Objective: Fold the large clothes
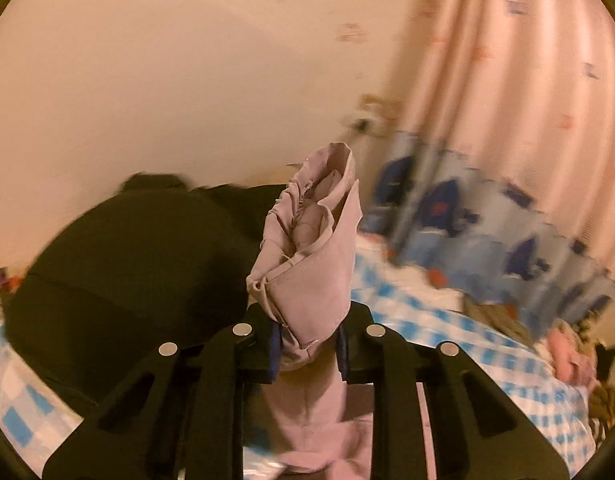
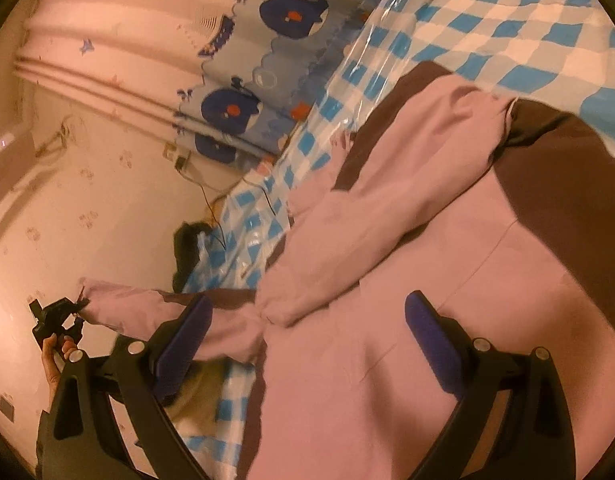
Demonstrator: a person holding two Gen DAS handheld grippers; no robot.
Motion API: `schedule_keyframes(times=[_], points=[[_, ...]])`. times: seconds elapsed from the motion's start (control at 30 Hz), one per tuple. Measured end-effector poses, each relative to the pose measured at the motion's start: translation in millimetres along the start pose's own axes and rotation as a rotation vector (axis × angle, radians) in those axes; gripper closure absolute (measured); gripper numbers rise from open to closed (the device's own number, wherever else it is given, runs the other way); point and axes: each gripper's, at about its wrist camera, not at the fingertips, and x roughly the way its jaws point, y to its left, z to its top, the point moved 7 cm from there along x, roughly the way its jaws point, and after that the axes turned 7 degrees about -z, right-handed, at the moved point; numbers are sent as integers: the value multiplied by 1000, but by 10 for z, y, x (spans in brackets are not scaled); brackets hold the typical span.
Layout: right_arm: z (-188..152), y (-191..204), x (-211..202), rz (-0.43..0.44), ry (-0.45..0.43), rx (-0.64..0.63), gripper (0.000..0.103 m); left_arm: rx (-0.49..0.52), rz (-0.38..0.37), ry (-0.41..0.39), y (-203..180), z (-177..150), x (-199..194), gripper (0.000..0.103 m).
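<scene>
A large pale pink garment with dark brown panels lies spread on a blue-and-white checked cover. My left gripper is shut on a bunched corner of the pink garment and holds it up in the air. It also shows in the right wrist view, far left, pulling a pink corner out sideways. My right gripper is open and empty, its blue pads hovering just over the pink cloth.
A dark brown part of the garment sits behind the held corner. A pink curtain with a blue whale-print band hangs beside the bed. A pale wall and a cable are close. More clothes lie at right.
</scene>
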Motion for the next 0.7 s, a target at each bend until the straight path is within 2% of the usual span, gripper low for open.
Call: schedule_keyframes(times=[0.17,0.33,0.43,0.5,0.7], points=[[195,-101,-206,31,-59,76,10,97,-160,19,-1102,-240,32,85],[412,-270,-459,65,-123,165,10,184,-313,103,-2178,-876,243,85],[523,-344,-593,90,-153,207,10,235,-379,171,-2731,-1421,423,85],[589,-392,-685,105,-170,230,10,279,-415,232,-3092,-1914,583,85],[748,-574,-936,129,-211,286,10,358,-453,403,-3641,-3249,1104,85]])
